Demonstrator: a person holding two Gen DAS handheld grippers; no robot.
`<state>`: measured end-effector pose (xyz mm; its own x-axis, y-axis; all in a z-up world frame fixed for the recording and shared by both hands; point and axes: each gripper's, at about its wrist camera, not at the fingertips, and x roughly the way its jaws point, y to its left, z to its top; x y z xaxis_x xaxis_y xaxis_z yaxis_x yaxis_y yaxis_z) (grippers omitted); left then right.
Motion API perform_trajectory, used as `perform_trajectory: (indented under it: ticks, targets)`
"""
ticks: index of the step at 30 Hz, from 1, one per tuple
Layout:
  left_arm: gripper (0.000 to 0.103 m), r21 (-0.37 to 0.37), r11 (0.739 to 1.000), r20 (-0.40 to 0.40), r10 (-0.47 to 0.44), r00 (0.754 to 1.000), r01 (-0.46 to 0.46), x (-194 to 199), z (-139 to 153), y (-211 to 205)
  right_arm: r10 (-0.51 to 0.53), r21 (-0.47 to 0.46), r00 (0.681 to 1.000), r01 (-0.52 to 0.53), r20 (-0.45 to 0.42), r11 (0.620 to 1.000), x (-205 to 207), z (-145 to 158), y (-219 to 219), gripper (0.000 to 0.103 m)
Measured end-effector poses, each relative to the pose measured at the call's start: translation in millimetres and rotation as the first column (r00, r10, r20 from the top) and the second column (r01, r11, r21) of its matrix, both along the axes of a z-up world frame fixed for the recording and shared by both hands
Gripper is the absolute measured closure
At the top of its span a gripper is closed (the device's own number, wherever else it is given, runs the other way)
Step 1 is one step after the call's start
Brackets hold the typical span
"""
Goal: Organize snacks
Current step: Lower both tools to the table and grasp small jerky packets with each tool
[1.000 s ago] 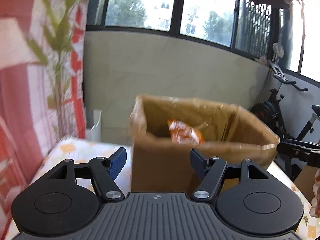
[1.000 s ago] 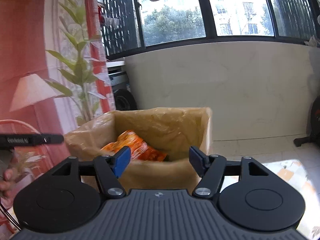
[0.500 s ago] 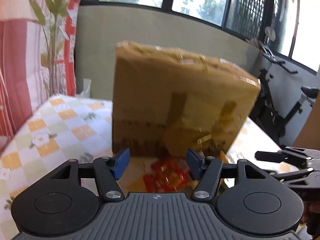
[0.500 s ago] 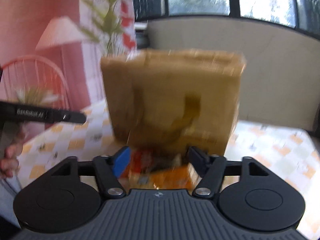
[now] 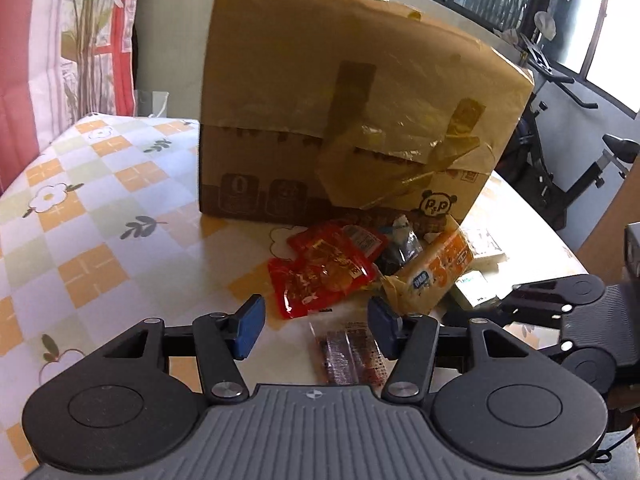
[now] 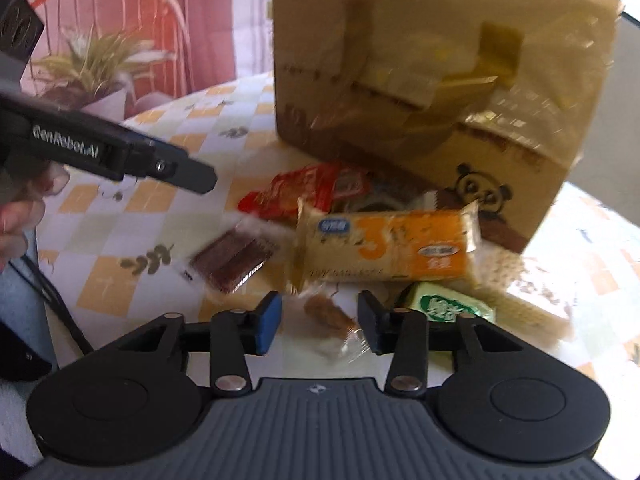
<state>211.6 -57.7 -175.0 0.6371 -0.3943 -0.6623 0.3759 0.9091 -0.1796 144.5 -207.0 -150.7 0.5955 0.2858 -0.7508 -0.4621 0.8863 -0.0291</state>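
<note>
Left wrist view: left gripper [image 5: 316,326] fingers wide apart, empty, above the checked tabletop [image 5: 80,216]. Cardboard box [image 5: 352,120] at 12 o'clock; red snack packets [image 5: 324,268] and orange biscuit pack [image 5: 436,272] lie just before it. Right gripper [image 5: 560,316] at 3 o'clock.

Right wrist view: right gripper [image 6: 320,322] fingers wide, empty, either side of a small clear-wrapped snack [image 6: 332,320]. Brown wafer packet [image 6: 232,258] at 10 o'clock, green packet [image 6: 448,306] at 2 o'clock.
</note>
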Motion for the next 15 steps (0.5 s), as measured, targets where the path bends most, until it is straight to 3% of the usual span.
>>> perform_trajectory:
  ticks: [2, 10, 15]
  targets:
    - [0.044, 0.008, 1.000, -0.018, -0.011, 1.000, 0.011, 0.8, -3.2, -6.8, 0.021, 0.015, 1.000, -0.021, -0.002, 1.000, -1.6, -3.0, -1.5, 0.083]
    - [0.044, 0.072, 0.996, -0.069, -0.054, 0.996, 0.059, 0.1, -17.2, -33.2, -0.098, 0.141, 0.993, 0.088, 0.070, 0.986, -13.1, -10.9, -28.4, 0.084]
    - [0.044, 0.097, 0.994, -0.078, -0.032, 0.996, 0.040, 2.0, -20.6, -39.9, -0.192, 0.185, 0.978, 0.175, 0.076, 0.967, -13.1, -10.2, -43.7, 0.085]
